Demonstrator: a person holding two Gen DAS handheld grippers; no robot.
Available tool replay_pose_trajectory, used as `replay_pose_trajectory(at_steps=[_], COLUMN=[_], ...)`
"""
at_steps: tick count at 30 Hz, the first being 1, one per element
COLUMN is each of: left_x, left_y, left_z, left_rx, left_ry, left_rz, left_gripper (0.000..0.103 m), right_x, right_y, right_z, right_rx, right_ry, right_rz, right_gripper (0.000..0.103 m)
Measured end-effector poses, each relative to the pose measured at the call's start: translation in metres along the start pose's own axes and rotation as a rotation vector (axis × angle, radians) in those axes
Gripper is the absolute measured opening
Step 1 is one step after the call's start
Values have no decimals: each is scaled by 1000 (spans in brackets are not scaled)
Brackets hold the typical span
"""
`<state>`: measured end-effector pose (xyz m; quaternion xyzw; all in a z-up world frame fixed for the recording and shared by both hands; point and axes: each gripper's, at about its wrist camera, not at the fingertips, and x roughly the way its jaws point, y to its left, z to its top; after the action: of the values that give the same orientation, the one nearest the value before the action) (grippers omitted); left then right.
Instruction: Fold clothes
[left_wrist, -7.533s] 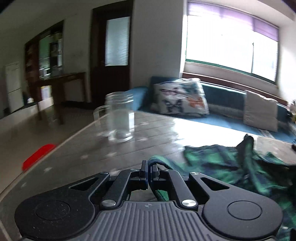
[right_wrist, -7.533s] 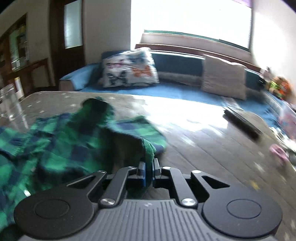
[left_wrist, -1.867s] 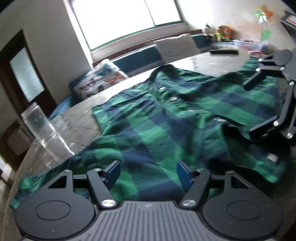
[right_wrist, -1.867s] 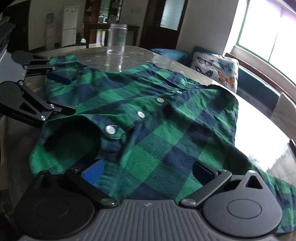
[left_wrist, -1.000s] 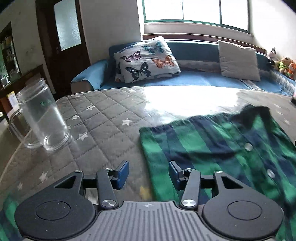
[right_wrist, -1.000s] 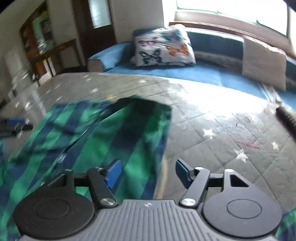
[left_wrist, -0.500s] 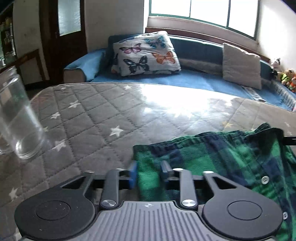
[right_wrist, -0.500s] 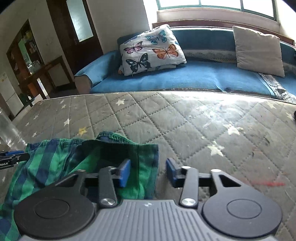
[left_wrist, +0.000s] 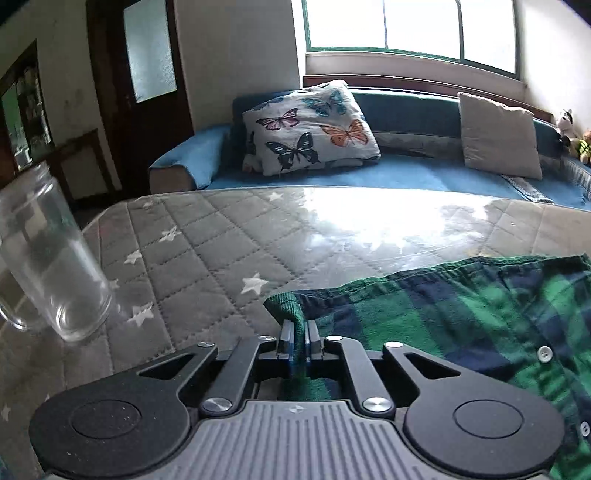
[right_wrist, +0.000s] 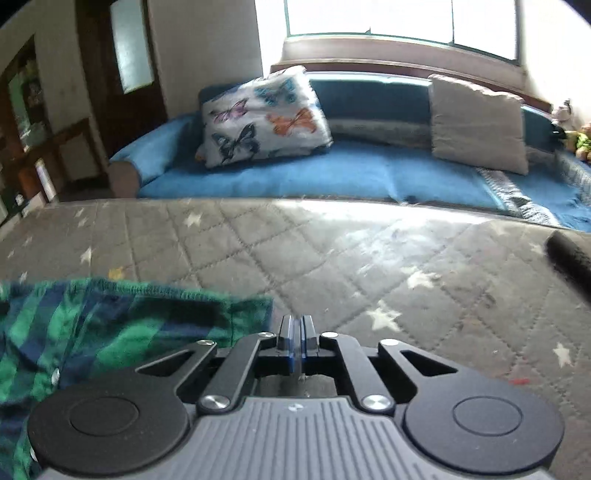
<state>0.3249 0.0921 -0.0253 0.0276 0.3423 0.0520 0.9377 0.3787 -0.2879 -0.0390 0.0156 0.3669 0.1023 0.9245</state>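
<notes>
Green-and-navy plaid shirt lies flat on the table, a grey quilted star-print cover under a glossy sheet. In the left wrist view it fills the lower right of the frame, cut off by the right edge and by the gripper body at the bottom. White buttons show along the placket at the right.

Left gripper: fingers pinched together on the shirt's corner. A fold of green cloth bunches up just above the fingertips and runs down between them, so it is holding fabric. How much cloth sits inside is hidden by the housing.

Right gripper: fingers closed to a thin slit. In the right wrist view the shirt sits in the lower left of the frame, its right edge ending just left of the fingertips. Cannot tell if any cloth is caught between them: nothing green shows in the slit, and the area below is hidden by the linkage. This view is motion-blurred, so edges are soft.

Glass mug stands upright at the left edge of the left wrist view, well apart from the shirt, its handle partly cut off. A dark object at the right edge of the right wrist view is blurred and cropped; cannot identify it. Beyond the table: blue sofa with a butterfly cushion.
</notes>
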Motion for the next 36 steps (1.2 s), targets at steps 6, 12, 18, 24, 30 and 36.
replay_pose_trajectory(at_steps=[6,12,18,24,30,36], left_x=[-17,-43,-70,-91,-112,-135], left_y=[1,-14,-40,-66,-86,-110], left_z=[1,-3,-27,-57,-69,-82], left_rx=[1,66,172,243,261,280], left_ry=[-34,-42,-16,-7,-13,-21], left_rz=[3,-86,-192,-246,-304,-379], left_gripper=[38,42,43,43,42,43], right_x=[-7,12,-11,-48,-89,-124], right_y=[37,83,98,103,94,74], right_z=[0,-9,-12,-46,-90,-118], right_rx=[-104,-231,-292,-394,-424,-397], right_ry=[39,81,101,155,158,143], right_rz=[144,179,185,191,164,117], right_gripper=[17,42,44,44,45,45])
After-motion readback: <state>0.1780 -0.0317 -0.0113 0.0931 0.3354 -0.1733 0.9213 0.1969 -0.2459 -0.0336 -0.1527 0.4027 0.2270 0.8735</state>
